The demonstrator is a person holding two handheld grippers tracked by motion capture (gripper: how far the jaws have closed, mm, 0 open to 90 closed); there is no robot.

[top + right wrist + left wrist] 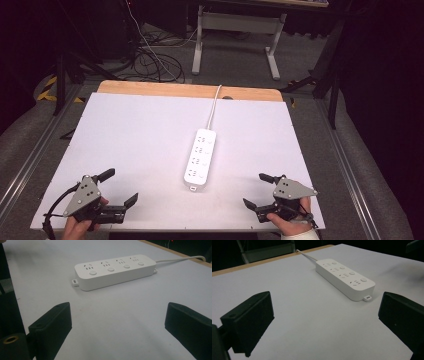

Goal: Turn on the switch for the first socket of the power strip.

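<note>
Nothing legible is showing anywhere from where I'm standing. The white power strip (200,159) is lying on the table with plain sockets and round buttons, and no brand, number or label on it is coming through clearly enough to read in either gripper view.

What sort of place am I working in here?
Probably a lab or recording workspace: a white-topped table bearing a white power strip, loose cables on the floor behind, and another desk's metal legs against dark surroundings.
</note>
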